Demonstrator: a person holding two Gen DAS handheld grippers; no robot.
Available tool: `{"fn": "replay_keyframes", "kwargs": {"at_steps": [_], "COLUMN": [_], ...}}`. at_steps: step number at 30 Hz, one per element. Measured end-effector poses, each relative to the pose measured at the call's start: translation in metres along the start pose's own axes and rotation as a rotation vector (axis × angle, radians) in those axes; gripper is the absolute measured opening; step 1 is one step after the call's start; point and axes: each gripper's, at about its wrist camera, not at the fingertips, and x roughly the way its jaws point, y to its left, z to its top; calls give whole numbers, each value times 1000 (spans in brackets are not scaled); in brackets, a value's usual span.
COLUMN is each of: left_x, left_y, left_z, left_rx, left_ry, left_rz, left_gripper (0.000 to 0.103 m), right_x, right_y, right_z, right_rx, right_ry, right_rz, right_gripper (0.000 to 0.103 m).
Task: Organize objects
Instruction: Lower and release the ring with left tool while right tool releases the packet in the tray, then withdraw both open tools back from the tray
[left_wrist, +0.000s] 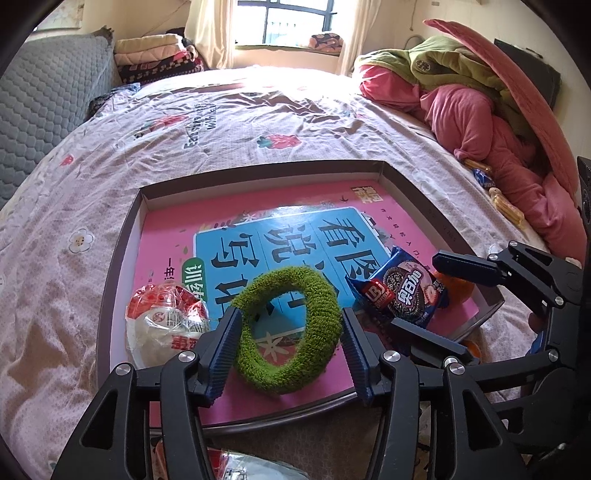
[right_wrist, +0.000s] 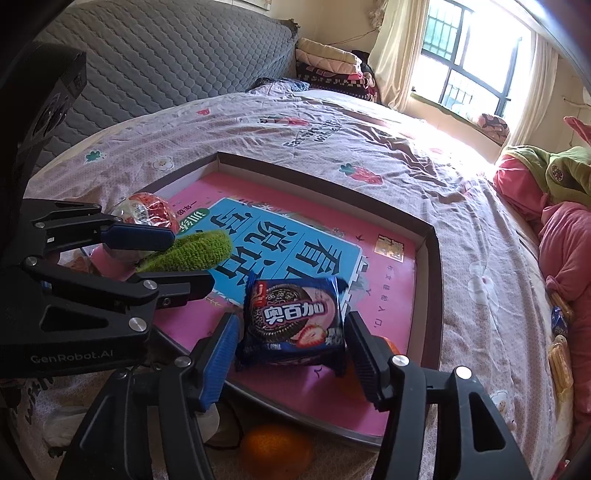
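My left gripper (left_wrist: 290, 354) stands spread around the fuzzy green knitted ring (left_wrist: 288, 328); my right gripper (right_wrist: 291, 356) brackets the blue foil biscuit packet (right_wrist: 293, 321), pads apart.
Both lie inside the shallow pink-floored cardboard tray (left_wrist: 122, 258); I judge lifting straight away avoids snagging them.

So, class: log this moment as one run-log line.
left gripper: open around fuzzy green ring | right gripper: open around blue cookie packet | both inside shallow pink-floored tray

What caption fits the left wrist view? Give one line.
Left gripper open around a green ring in the tray, cookie pack alongside.
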Motion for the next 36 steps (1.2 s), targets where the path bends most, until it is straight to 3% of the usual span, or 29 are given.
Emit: {"fn": "replay_keyframes", "kwargs": {"at_steps": [36], "left_x": [-52], "left_y": [11], "left_z": [7], "left_rx": [-58], "left_ry": [-106], "left_rz": [23], "left_gripper": [71], "right_x": [-23], "right_y": [-13], "right_z": [8], "right_rx": [81], "right_ry": [-74], "right_rz": [-3], "right_gripper": [70]}}
